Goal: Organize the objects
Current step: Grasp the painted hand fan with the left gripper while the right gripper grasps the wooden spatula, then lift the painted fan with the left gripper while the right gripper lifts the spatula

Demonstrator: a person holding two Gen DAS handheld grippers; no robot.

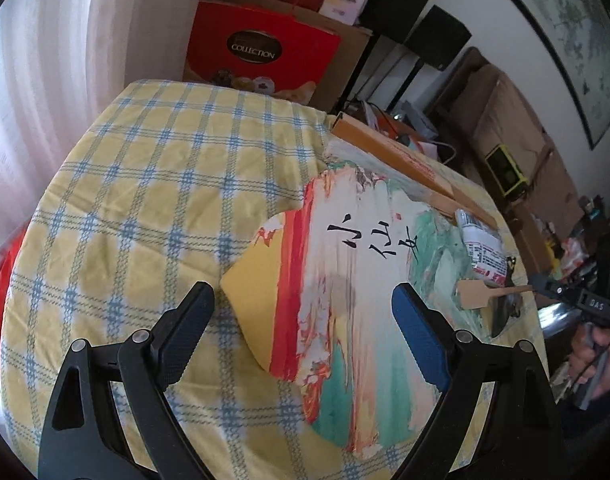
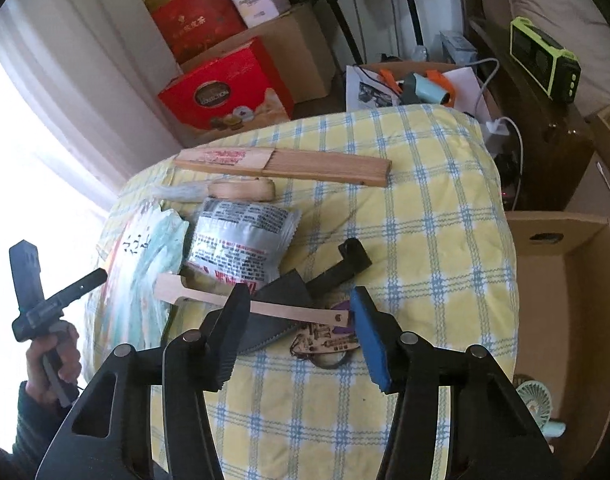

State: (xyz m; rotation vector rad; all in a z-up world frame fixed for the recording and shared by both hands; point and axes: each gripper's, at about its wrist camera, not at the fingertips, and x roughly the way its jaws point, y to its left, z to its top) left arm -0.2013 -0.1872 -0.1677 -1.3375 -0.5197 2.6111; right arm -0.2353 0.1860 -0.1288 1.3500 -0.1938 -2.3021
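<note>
Low in the frame, the left tongs [image 1: 303, 312] gape over a painted round fan [image 1: 353, 280] lying on the checked bench [image 1: 145, 184], touching nothing.

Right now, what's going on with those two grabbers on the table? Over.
Left tool open over the painted fan. Right tool open, straddling the wooden stick, not gripping. Silver packet and black pieces crowd underneath.

Round fan [image 1: 357, 280]: near rim at 6 o'clock hidden behind left gripper [image 1: 303, 320] arms. Packet [image 2: 241, 240]: small print unreadable; its near end covered by wooden handle [image 2: 265, 306] and dark fan [image 2: 281, 304]. Charm [image 2: 325, 344]: detail too small to tell. Carton [image 2: 557, 264]: cut off at 3 o'clock.
</note>
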